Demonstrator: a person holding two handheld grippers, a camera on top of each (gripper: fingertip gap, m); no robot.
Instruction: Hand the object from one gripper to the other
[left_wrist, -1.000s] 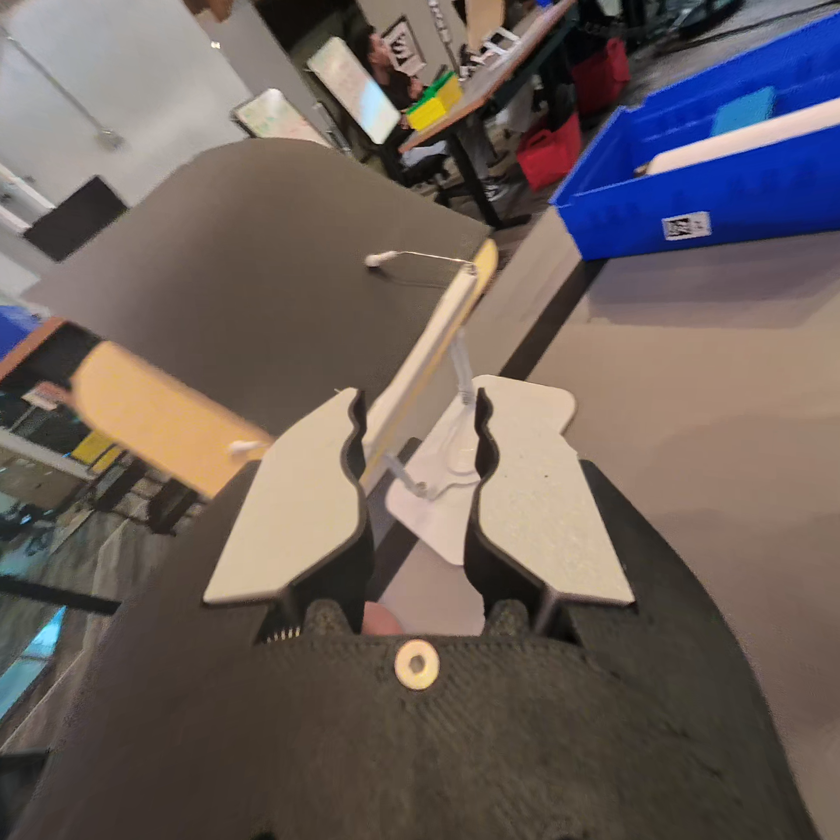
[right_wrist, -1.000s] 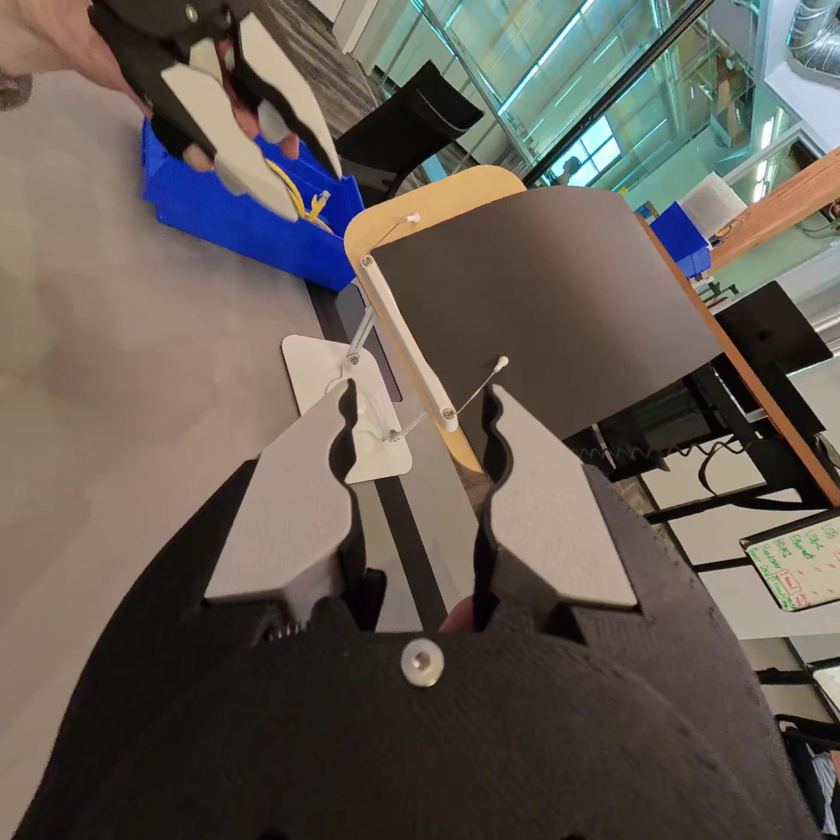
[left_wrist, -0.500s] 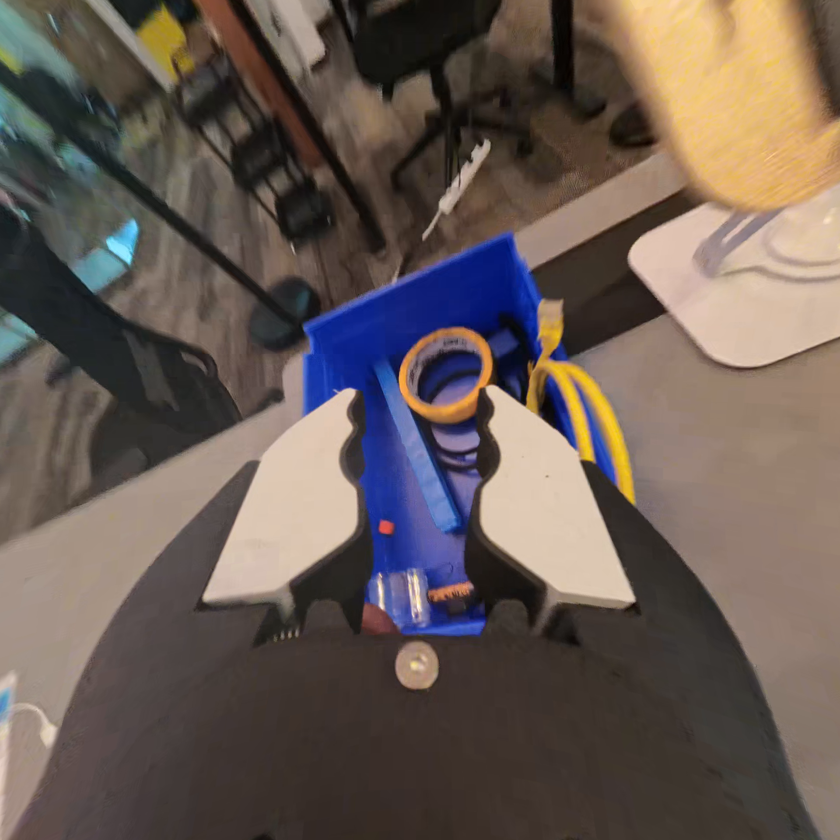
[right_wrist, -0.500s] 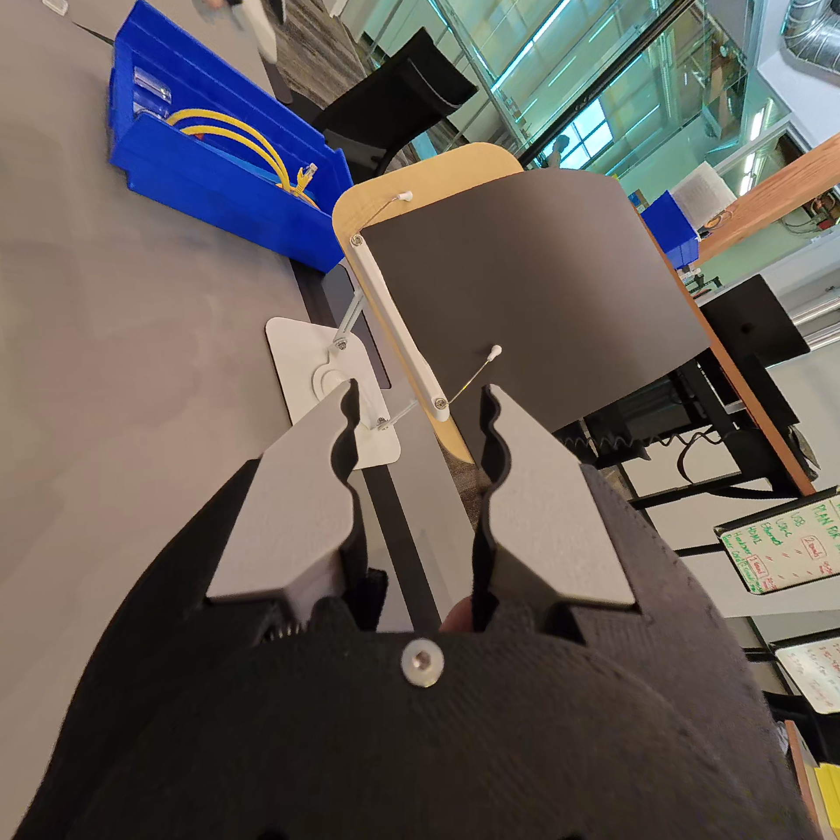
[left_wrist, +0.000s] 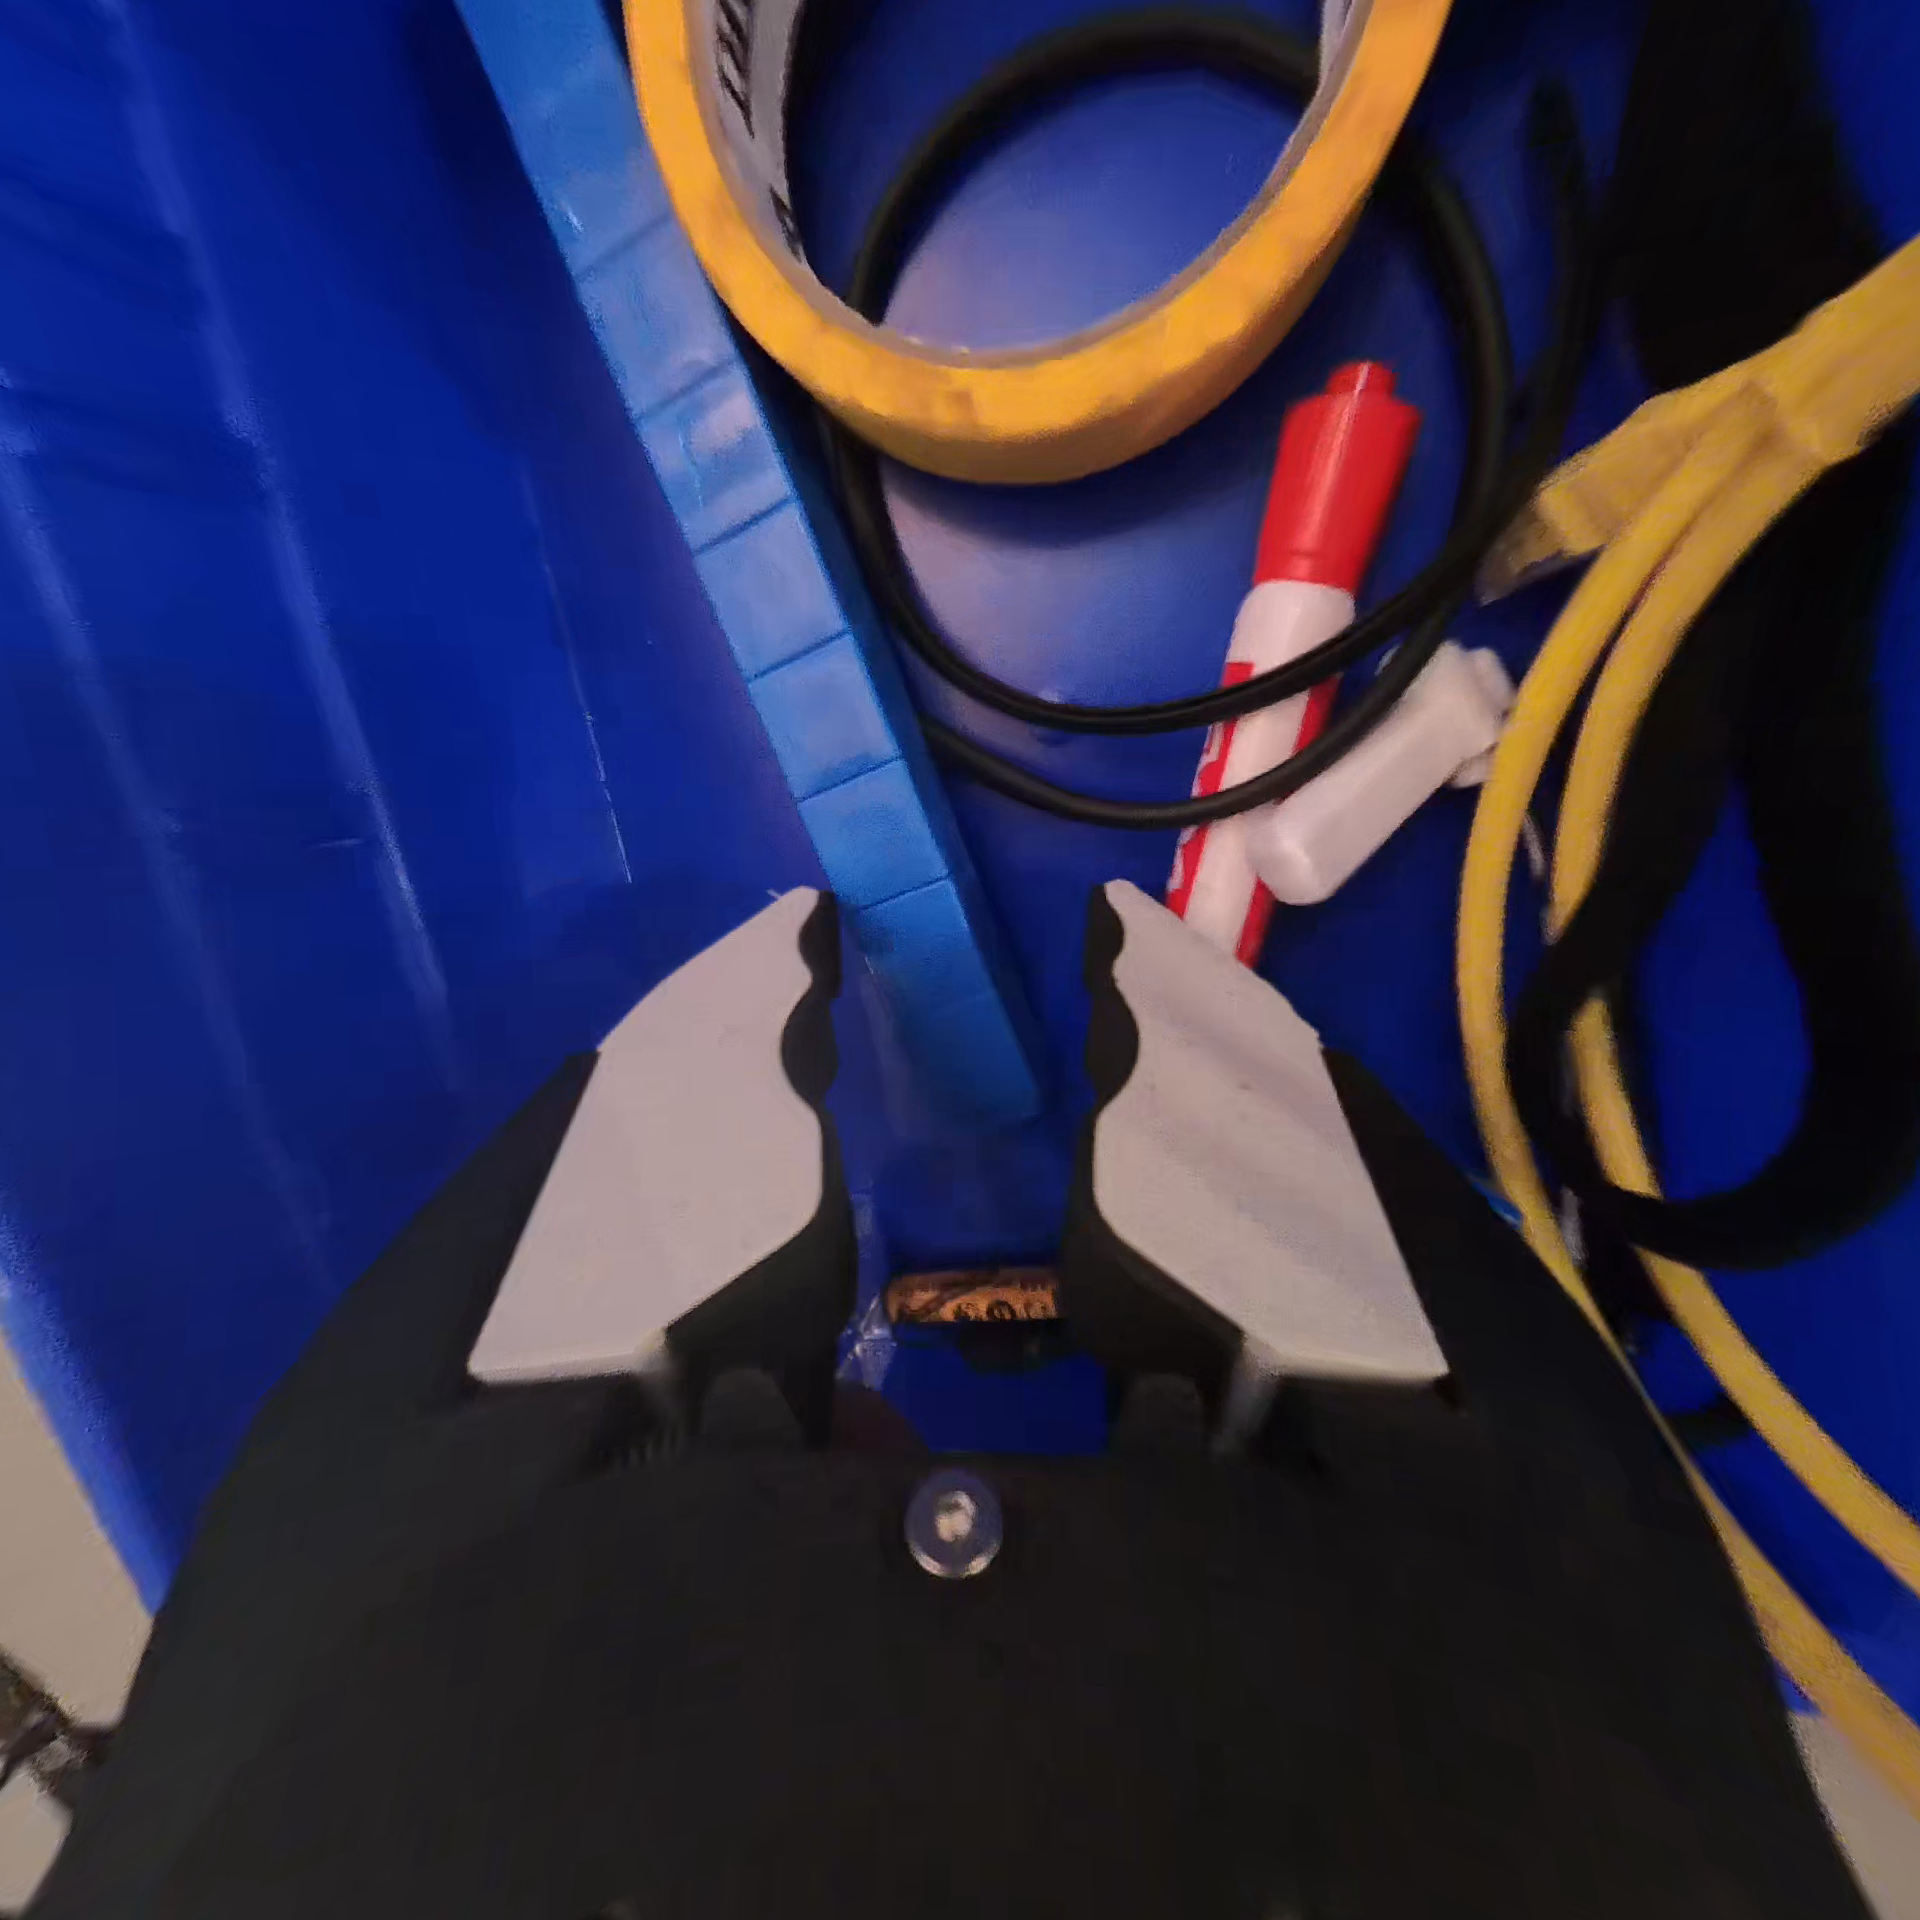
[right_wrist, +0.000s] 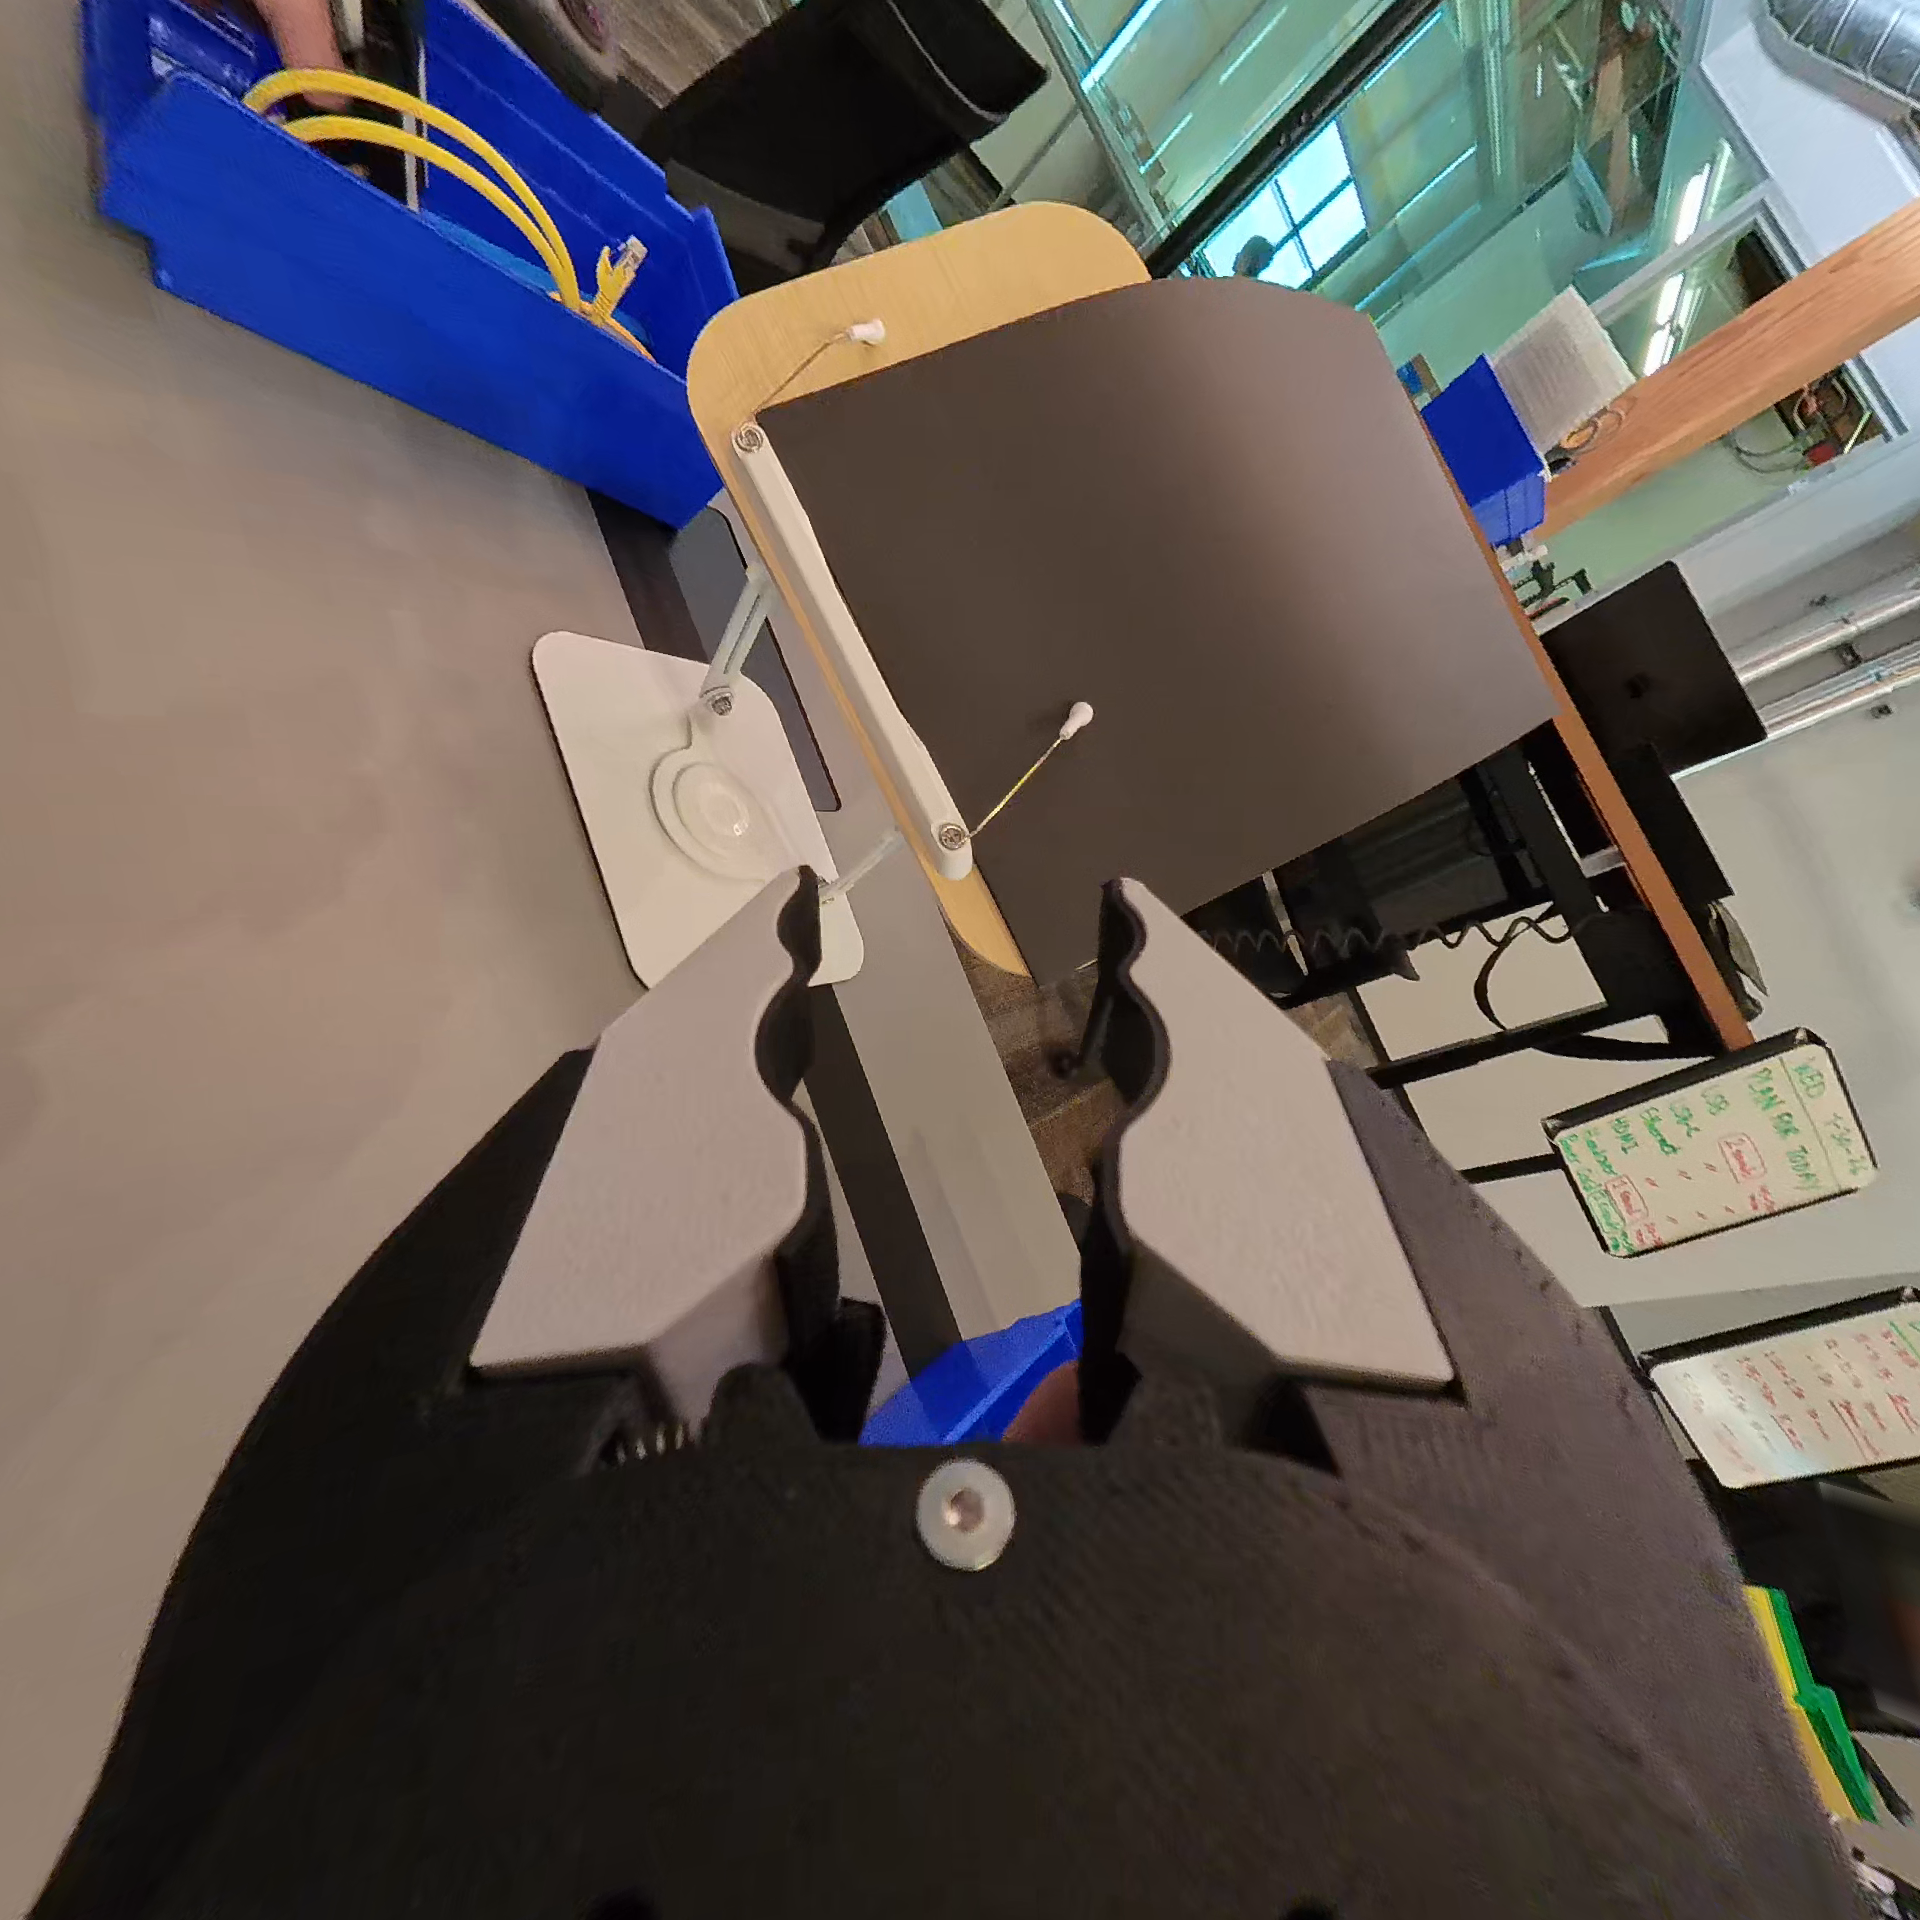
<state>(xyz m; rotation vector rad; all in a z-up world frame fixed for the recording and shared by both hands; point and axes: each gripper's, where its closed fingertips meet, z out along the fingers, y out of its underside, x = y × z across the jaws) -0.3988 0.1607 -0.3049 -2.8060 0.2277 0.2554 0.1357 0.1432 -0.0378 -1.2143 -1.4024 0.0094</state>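
My left gripper (left_wrist: 958, 914) is open and low inside a blue bin (left_wrist: 260, 623). A light blue flat strip (left_wrist: 769, 582) runs between its fingertips, not gripped. Beyond it lie a roll of yellow tape (left_wrist: 1039, 343), a red and white marker (left_wrist: 1288, 644), a thin black ring (left_wrist: 1174, 686) and a yellow cable (left_wrist: 1558, 935). My right gripper (right_wrist: 956, 899) is open and empty above the grey table (right_wrist: 260, 779), apart from the bin (right_wrist: 395, 281) at the far left.
A white stand base (right_wrist: 665, 790) holds a dark panel (right_wrist: 1143, 644) with a wooden back at the table's edge. A black cable (left_wrist: 1704, 1039) lies at the bin's right. Whiteboards (right_wrist: 1714, 1153) and desks stand off to the right. A blue piece (right_wrist: 987, 1382) shows under my right gripper. The gap from one gripper's tips to the other's is roughly 60 cm.
My left gripper swung away from the stand, then dropped down into the blue bin, close over the blue strip. My right gripper drifted slightly and stayed open.
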